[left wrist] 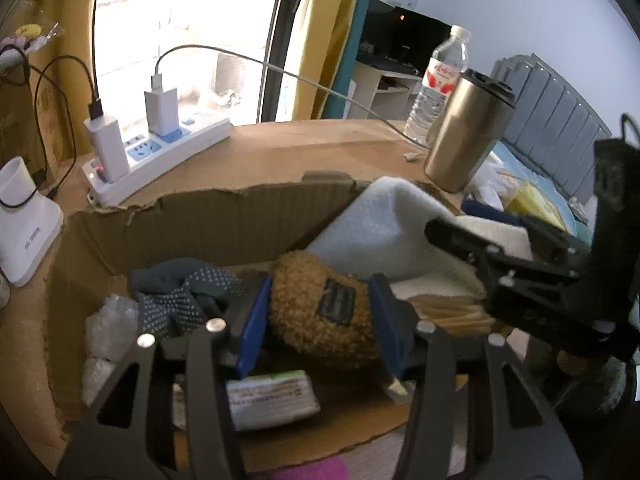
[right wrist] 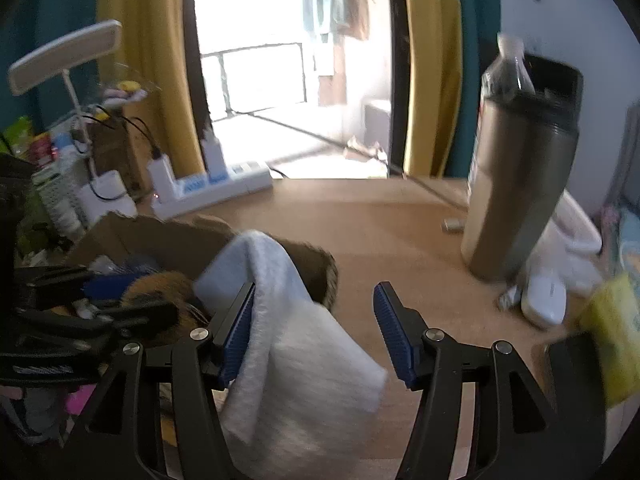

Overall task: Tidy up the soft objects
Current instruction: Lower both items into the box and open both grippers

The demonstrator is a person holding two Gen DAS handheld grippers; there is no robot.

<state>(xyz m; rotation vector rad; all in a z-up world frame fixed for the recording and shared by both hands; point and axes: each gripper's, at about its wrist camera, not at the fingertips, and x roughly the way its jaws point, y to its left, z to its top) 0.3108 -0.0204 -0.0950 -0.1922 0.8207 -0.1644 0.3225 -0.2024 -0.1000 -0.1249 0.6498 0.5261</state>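
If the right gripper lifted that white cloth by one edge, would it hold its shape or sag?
Probably sag: the white cloth already drapes limply over the cardboard box wall, bending where it crosses the edge. Its fuzzy surface suggests the pads would grip it without slipping. It looks light, so it may drag rather than stay put.

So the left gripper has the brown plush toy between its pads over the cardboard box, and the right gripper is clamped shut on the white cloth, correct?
Not quite. The right gripper is open: in the right wrist view the white cloth lies against one pad, draped over the cardboard box edge. The left gripper does have the brown plush toy between its pads.
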